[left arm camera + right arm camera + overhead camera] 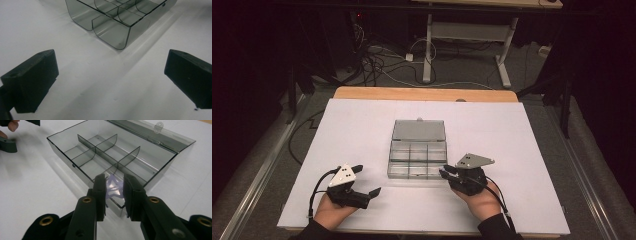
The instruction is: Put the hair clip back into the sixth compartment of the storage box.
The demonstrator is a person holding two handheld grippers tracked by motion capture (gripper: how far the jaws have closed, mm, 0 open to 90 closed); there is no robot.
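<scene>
Star (114, 187), translucent lilac, between tool pads

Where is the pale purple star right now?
In the right gripper view, the purple star sits clamped between the right gripper jaws, just above the near corner of the open compartment box.

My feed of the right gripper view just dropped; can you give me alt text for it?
The right gripper holds a small pale purple star between its two black jaws, just above the near corner of a clear divided box with its lid open. The box sits on a white table.
</scene>
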